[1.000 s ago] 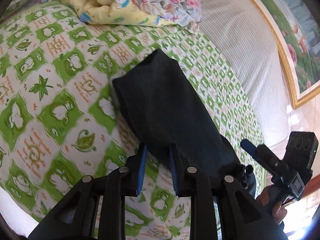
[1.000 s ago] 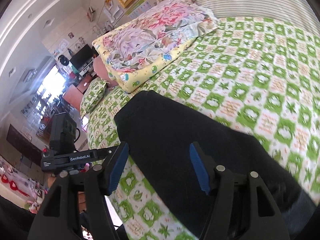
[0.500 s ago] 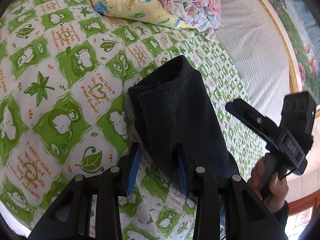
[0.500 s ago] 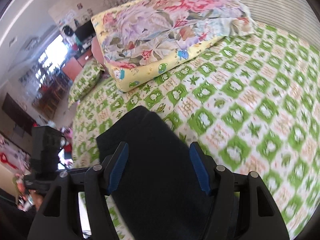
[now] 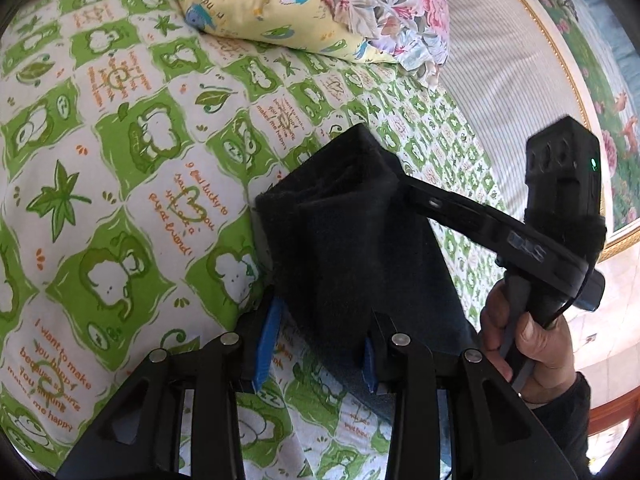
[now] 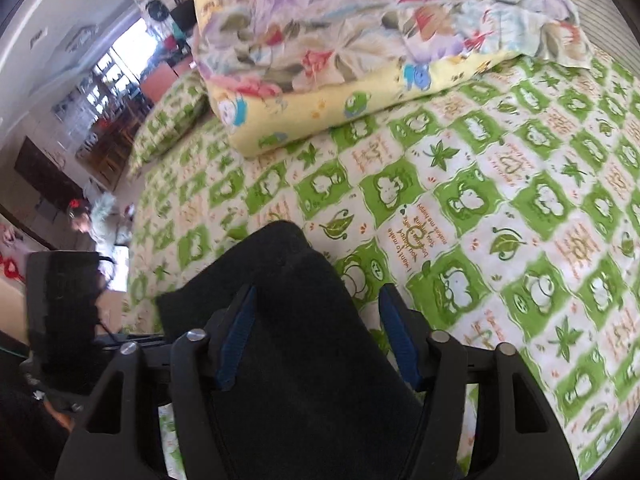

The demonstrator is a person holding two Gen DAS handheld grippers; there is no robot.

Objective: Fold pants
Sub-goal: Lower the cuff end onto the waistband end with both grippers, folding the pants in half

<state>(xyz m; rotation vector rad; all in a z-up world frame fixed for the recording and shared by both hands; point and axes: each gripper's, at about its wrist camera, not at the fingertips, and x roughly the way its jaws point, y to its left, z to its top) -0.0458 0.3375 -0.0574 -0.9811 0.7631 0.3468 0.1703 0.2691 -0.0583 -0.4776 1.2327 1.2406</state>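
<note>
Right gripper (image 6: 316, 336) closing around dark pants (image 6: 280, 320); contact unclear, its tips hidden elsewhere.

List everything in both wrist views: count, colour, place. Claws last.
pants: 1, black, folded, lying on the bedspread, reaching between both claws
bedspread: 1, green and white check with orange writing, covering the bed
quilt: 1, folded, yellow cartoon print under pink floral, at the far end of the bed
headboard: 1, white with fine stripes, past the bed's far edge
picture: 1, gold frame, on the wall above the headboard
hand: 1, dark sleeve, holding the right claw's handle
left claw: 1, black with blue pads, pants between the pads
right claw: 1, black with blue pads, closing, pants between the pads
</note>
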